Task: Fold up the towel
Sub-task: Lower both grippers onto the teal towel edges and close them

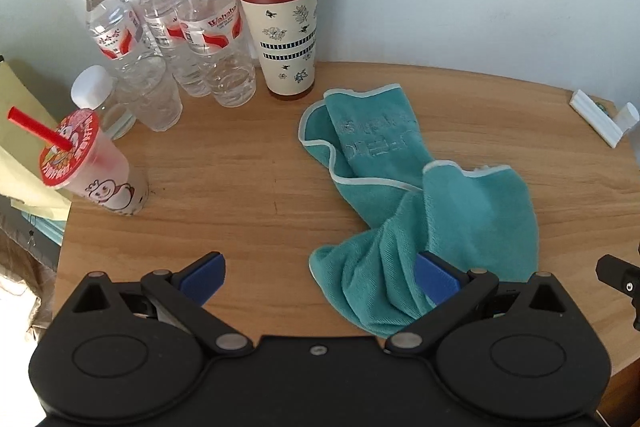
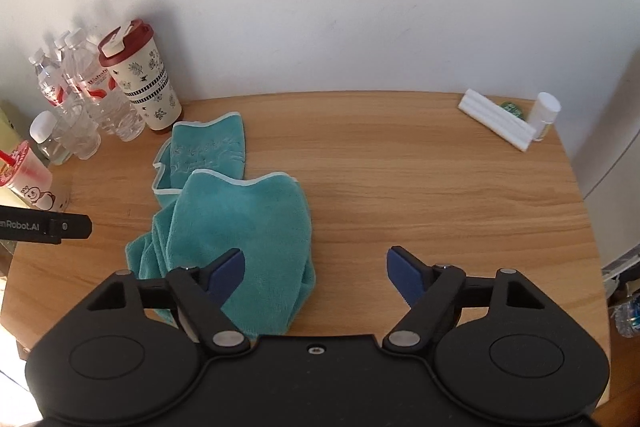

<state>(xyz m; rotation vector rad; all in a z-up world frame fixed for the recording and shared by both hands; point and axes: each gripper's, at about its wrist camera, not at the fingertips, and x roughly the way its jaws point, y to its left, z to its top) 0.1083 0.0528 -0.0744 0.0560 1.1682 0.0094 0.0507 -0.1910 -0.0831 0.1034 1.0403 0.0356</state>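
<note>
Teal terry towel (image 2: 236,223) with pale piping lies crumpled on the round wooden table (image 2: 420,187), left of centre — unfolded. Left gripper (image 1: 320,275) and right gripper (image 2: 316,269) both gape wide, holding nothing.

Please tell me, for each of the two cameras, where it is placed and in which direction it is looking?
Left wrist: sits on the left hand-held gripper, facing the wall across the table; bottles and cup ahead, own open fingers show.
Right wrist: sits on the right hand-held gripper, facing the same wall; own open fingers show, left gripper's tip at the left edge.
Both share the crumpled towel, cup and bottles.
</note>
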